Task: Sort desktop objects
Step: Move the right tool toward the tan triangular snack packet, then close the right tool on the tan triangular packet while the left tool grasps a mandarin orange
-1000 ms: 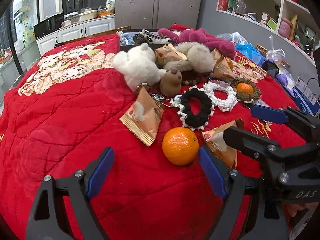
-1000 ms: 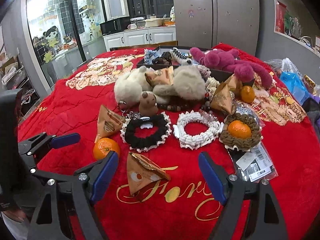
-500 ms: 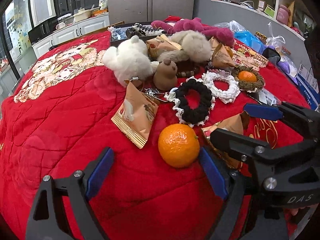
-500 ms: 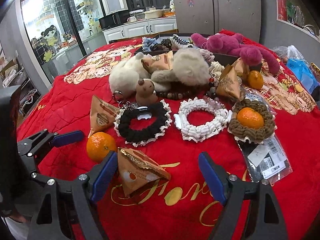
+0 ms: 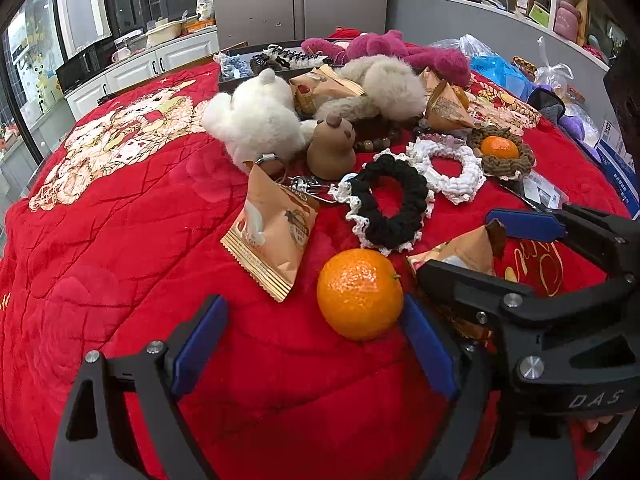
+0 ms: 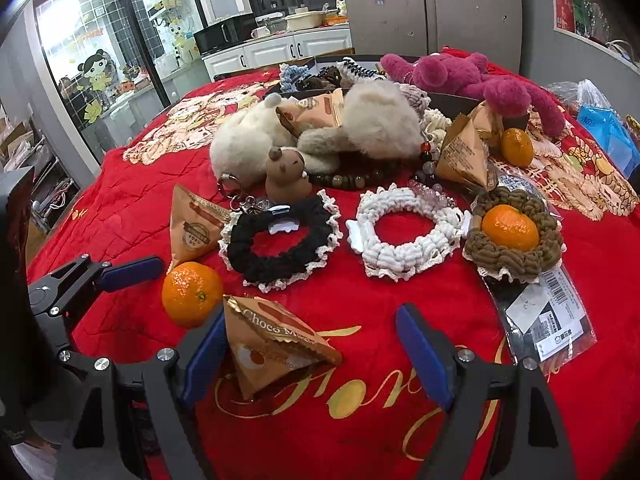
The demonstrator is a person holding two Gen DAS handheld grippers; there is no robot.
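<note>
An orange mandarin (image 5: 359, 293) lies on the red quilt just ahead of my open left gripper (image 5: 312, 344), close to its right finger; it also shows in the right wrist view (image 6: 192, 294). My open right gripper (image 6: 312, 354) has a triangular Choco snack packet (image 6: 272, 346) between its fingers, against the left finger. The same packet (image 5: 460, 252) is partly hidden in the left view by the right gripper (image 5: 520, 248). The left gripper (image 6: 100, 276) shows at the left of the right view.
Ahead lie a second snack packet (image 5: 272, 236), black scrunchie (image 6: 280, 240), white scrunchie (image 6: 404, 236), a mandarin in a brown crocheted nest (image 6: 512, 232), a brown figurine (image 6: 286, 174), plush toys (image 6: 312, 132), a pink plush (image 6: 480, 84) and a barcoded bag (image 6: 544, 312).
Both grippers have moved forward and lower. The mandarin now sits nearer the left fingers, and the Choco packet has come between the right fingers.
</note>
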